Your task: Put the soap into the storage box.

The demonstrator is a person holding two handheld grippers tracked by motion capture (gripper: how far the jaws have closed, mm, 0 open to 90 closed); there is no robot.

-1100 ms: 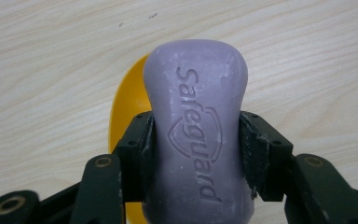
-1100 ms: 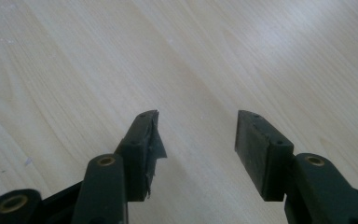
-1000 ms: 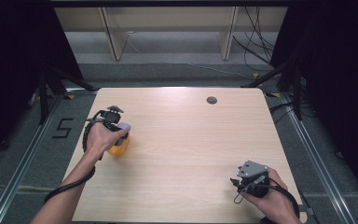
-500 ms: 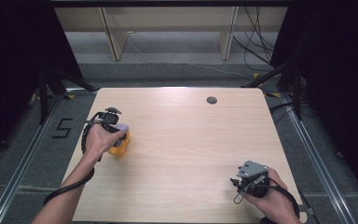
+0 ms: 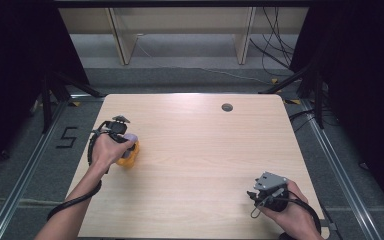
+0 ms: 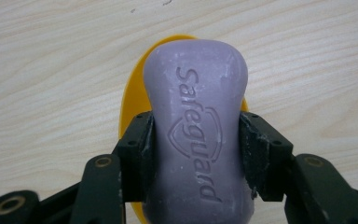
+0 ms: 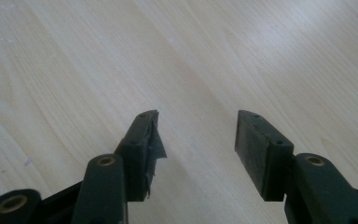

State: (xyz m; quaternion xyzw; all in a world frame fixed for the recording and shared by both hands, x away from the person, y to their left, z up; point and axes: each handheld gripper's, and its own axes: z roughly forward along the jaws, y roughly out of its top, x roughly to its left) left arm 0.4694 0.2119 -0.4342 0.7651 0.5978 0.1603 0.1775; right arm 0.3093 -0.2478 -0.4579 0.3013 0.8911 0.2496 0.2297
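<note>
Soap bar (image 6: pixel 198 130), purple Safeguard, clamped across its waist by left gripper (image 6: pixel 196 140), directly over yellow dish (image 6: pixel 135 100): aligned for seating. Right gripper (image 7: pixel 196 140) idle, jaws wide, nothing between.

The high view looks from above, forward and down, and sees the whole bench (image 5: pixel 200 150) from far off; the left gripper view sits very close and looks down along the left claw (image 6: pixel 196 140) at the purple soap (image 6: pixel 198 135) and the yellow dish (image 6: pixel 133 98); both views share that soap; the right gripper view looks low along the right claw (image 7: pixel 196 140) over bare wood.
</note>
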